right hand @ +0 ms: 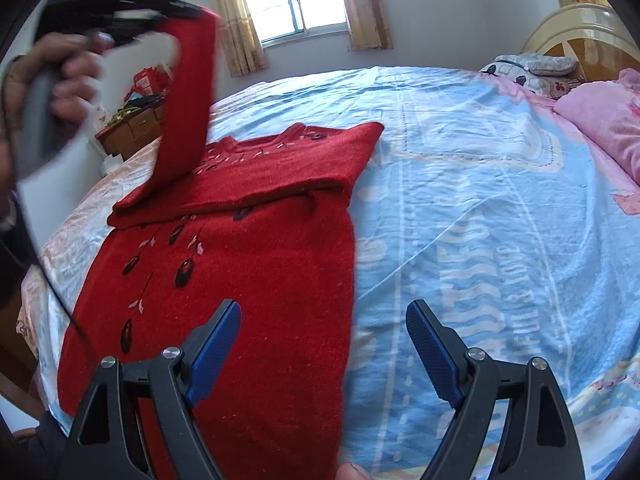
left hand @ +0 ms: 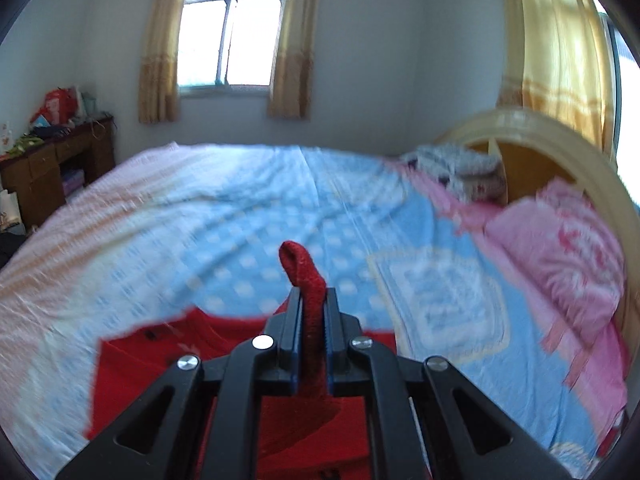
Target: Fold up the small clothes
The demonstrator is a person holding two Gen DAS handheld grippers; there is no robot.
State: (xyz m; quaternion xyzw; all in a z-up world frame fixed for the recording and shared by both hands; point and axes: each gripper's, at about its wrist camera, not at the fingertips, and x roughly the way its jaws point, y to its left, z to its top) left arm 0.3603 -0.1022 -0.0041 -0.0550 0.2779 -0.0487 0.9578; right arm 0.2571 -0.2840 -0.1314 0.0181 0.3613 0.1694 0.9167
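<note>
The left tongs [left hand: 313, 300] are squeezed tight on a sleeve [right hand: 188, 92] of the red sweater [right hand: 224, 264] and hold it up high. The sweater lies flat on the blue bed [right hand: 460, 184]. The right tongs [right hand: 324, 320] are wide open, holding nothing, just above the sweater's edge.

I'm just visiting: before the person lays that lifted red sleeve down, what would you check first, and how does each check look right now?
1. Left gripper shut on the sleeve: ok.
2. Sleeve lifted off the red sweater: ok.
3. Right gripper open, holding nothing: ok.
4. Other sleeve already folded across the chest: ok.
5. Sweater body flat on the bed sheet: ok.
6. Hem near the bed edge: cannot tell.
</note>
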